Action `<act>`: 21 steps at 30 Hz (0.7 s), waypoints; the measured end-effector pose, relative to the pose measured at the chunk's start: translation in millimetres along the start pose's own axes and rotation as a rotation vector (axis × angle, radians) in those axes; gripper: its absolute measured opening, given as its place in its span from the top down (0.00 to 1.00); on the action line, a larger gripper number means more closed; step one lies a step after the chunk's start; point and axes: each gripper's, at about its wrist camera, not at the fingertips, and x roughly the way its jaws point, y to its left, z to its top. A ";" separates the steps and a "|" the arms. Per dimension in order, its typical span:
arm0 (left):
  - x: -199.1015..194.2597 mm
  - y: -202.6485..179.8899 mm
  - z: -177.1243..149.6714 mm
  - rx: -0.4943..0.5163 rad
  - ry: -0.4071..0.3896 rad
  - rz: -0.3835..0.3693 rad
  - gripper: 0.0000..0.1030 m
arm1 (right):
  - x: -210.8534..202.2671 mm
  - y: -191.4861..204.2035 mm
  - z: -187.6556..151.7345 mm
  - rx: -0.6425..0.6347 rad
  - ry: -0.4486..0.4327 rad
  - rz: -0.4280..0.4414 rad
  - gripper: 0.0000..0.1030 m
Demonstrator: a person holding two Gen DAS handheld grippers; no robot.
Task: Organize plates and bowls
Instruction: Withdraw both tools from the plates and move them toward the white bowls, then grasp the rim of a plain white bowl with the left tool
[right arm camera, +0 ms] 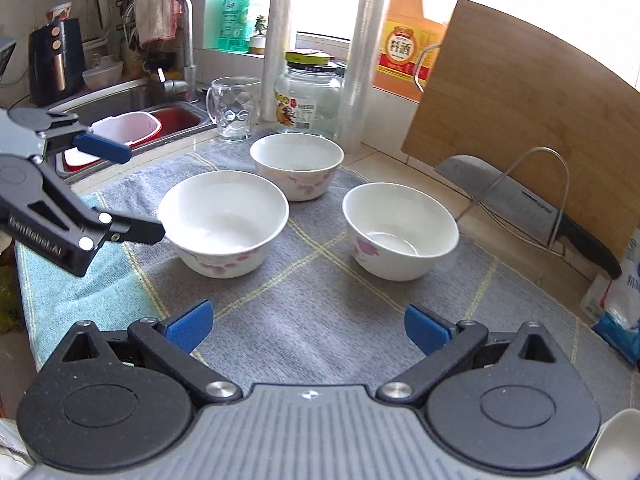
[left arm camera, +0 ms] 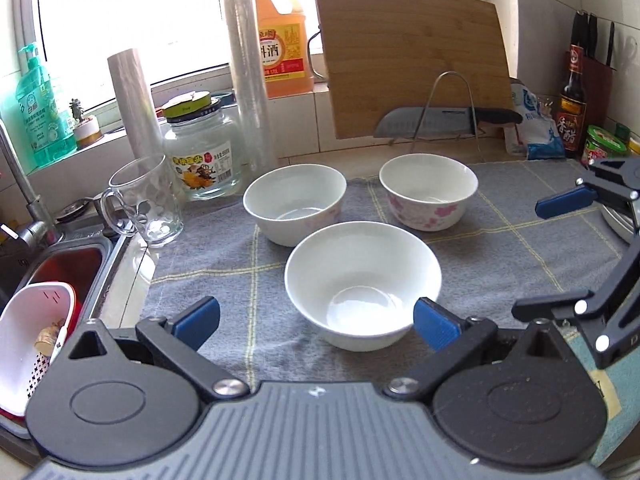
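Three white bowls with pink flowers stand apart on a grey mat (left arm camera: 500, 248). In the left wrist view the near bowl (left arm camera: 362, 282) sits just ahead of my open, empty left gripper (left arm camera: 316, 320), with its right fingertip (left arm camera: 434, 326) beside the bowl's wall; the far-left bowl (left arm camera: 295, 204) and far-right bowl (left arm camera: 429, 190) stand behind. My right gripper (left arm camera: 552, 256) is open at the right edge. In the right wrist view my right gripper (right arm camera: 308, 326) is open over bare mat (right arm camera: 312, 304), the bowls ahead: left (right arm camera: 224, 220), back (right arm camera: 297, 164), right (right arm camera: 400, 230). The left gripper (right arm camera: 120, 190) reaches the left bowl's rim.
A glass mug (left arm camera: 144, 200), a glass jar (left arm camera: 202, 152), two plastic-wrap rolls (left arm camera: 248, 72) and an orange bottle (left arm camera: 282, 32) stand behind. A cutting board (left arm camera: 412, 56) and cleaver (left arm camera: 440, 120) lean on a wire rack. The sink (left arm camera: 52, 280) with a white basket lies left. Condiment bottles (left arm camera: 572, 100) stand at the right.
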 end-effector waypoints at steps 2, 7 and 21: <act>8.0 10.4 4.5 0.008 0.007 -0.008 0.01 | 7.9 13.2 5.1 -0.026 0.006 0.009 0.00; 33.7 25.3 14.6 0.030 0.031 -0.059 0.03 | 26.2 34.8 16.5 -0.036 0.013 0.027 0.00; 76.0 25.6 31.8 0.093 0.081 -0.234 0.34 | 63.0 51.1 33.2 -0.032 0.045 0.026 0.08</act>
